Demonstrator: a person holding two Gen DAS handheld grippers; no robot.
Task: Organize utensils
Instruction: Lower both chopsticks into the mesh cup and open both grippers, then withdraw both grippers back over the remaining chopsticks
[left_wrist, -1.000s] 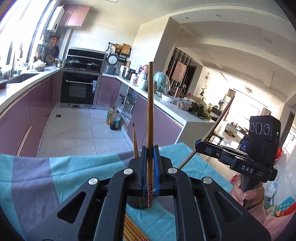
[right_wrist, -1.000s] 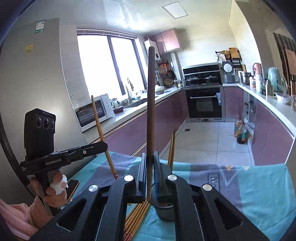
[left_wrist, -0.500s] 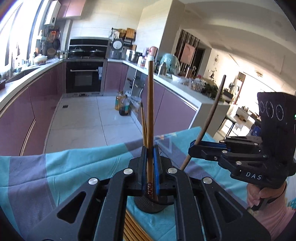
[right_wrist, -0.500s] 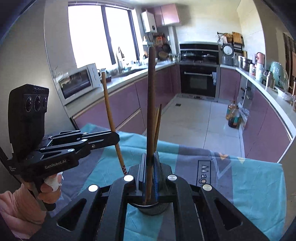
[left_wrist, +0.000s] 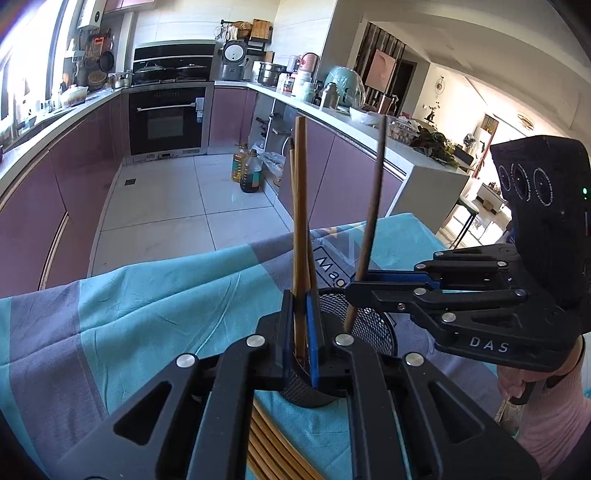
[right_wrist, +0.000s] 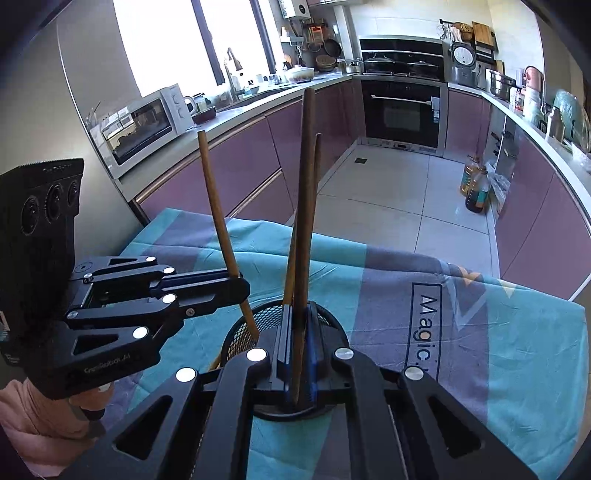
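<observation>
My left gripper (left_wrist: 300, 314) is clamped narrowly on a light brown chopstick (left_wrist: 300, 221), which stands nearly upright between the blue-lined fingers. Its lower end dips into a black mesh cup (left_wrist: 365, 325) that sits directly below and just ahead of the fingers, on a teal and grey cloth (left_wrist: 147, 314). More chopsticks (left_wrist: 312, 266) already stand in the cup, leaning just behind the one I hold.

My right gripper (right_wrist: 298, 347) is likewise pinched tight on a darker chopstick (right_wrist: 306, 184), upright, with its lower end inside the same mesh cup (right_wrist: 266, 314). From the left camera I see this right gripper (left_wrist: 360, 291) reaching in from the right, its dark chopstick (left_wrist: 371, 221) tilted slightly and passing down inside the cup's rim. From the right camera the left gripper (right_wrist: 236, 286) comes in from the left, with its light chopstick (right_wrist: 221, 221) slanting down into the cup.

The two tools crowd the cup's mouth from opposite sides, close together but apart. A bundle of loose chopsticks (left_wrist: 266, 446) lies flat on the cloth beneath my left gripper, just beside the cup. Beyond the cloth are a tiled floor (left_wrist: 166, 199), purple cabinets (right_wrist: 236, 173), an oven (left_wrist: 168, 118) and a microwave (right_wrist: 144, 125).
</observation>
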